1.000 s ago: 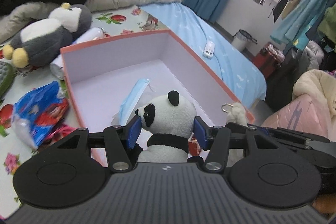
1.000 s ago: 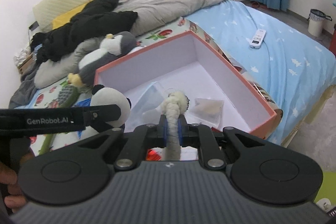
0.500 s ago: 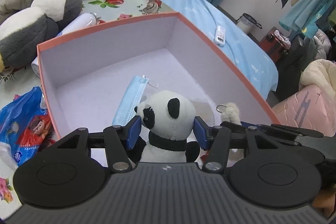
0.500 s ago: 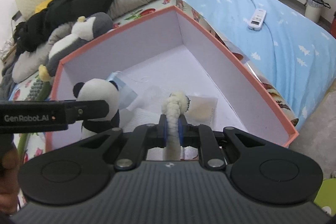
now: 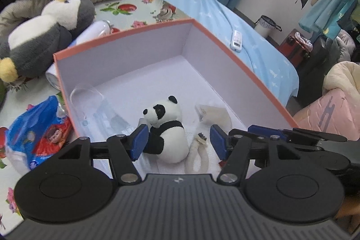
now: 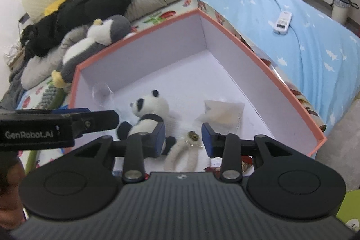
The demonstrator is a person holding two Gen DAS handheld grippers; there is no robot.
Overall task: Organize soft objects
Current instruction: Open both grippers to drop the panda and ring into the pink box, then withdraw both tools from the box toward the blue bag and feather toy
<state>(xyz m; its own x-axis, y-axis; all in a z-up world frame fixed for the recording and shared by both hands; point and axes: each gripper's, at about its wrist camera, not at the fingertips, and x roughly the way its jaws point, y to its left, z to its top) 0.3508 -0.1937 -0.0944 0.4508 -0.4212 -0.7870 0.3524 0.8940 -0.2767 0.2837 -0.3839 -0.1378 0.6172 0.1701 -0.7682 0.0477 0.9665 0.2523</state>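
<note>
**Panda and fuzzy keychain released into the box**

Both toys have left the fingers since the earlier frames: the panda plush (image 5: 167,127), clamped by the left gripper (image 5: 178,142) half a second ago, now sits on the floor of the orange-rimmed box (image 5: 236,55), and the cream fuzzy keychain (image 5: 199,153) that the right gripper (image 6: 182,137) pinched lies flat beside it, just to the panda's right. Each gripper now stands spread wide with nothing between its blue pads. The left pad (image 5: 140,141) of the left gripper is close against the panda's black arm; whether it touches cannot be told.

Inside the box, a clear plastic wrapper (image 5: 99,109) lies along the left wall and a small beige sachet (image 6: 223,114) rests toward the right wall, apart from the toys. Outside, a grey-and-white penguin plush (image 5: 42,37) lies on the floral bedsheet behind the box, a blue and red snack bag (image 5: 38,134) sits near its left corner, and a white remote (image 6: 282,21) rests on the blue sheet.
</note>
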